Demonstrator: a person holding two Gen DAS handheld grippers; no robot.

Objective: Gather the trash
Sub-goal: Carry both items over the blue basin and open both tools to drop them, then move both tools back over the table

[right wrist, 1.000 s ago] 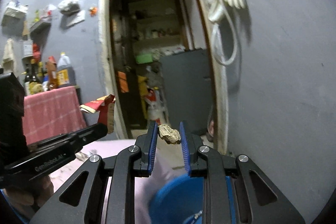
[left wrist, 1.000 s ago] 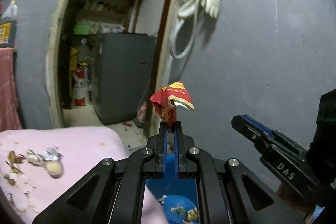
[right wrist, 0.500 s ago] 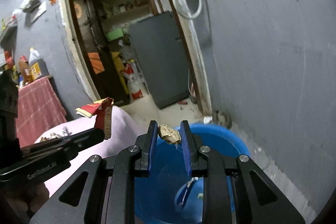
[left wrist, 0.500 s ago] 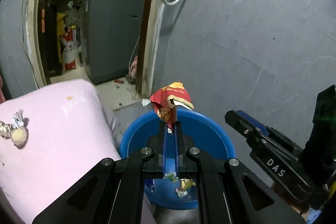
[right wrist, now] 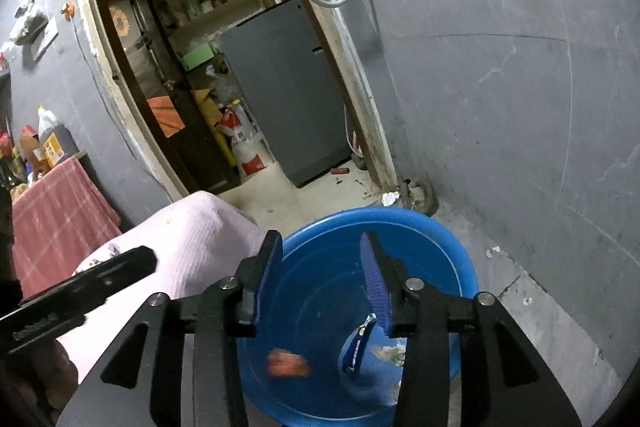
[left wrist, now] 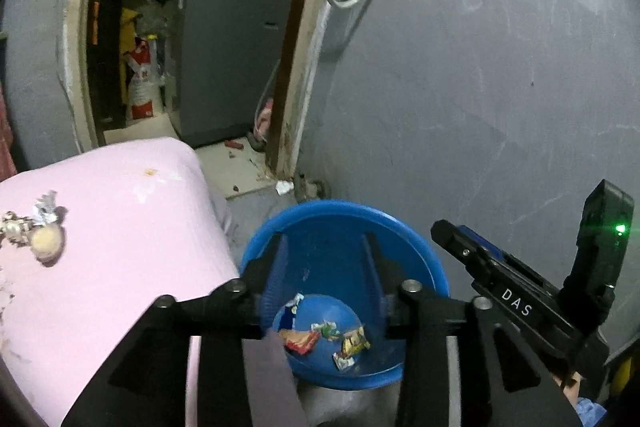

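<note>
Two grippers hang spread apart over a blue basin (left wrist: pixel 404 227) on the floor beside a pink-covered table (left wrist: pixel 120 247). Between the parted fingers of the left gripper (left wrist: pixel 324 267), a red wrapper (left wrist: pixel 299 339) and a yellow wrapper (left wrist: pixel 354 341) lie at the bottom of the basin. Below the right gripper (right wrist: pixel 322 271), also empty, a reddish scrap (right wrist: pixel 288 363) appears inside the basin (too blurred to identify). More scraps (left wrist: pixel 36 231) sit on the table.
</note>
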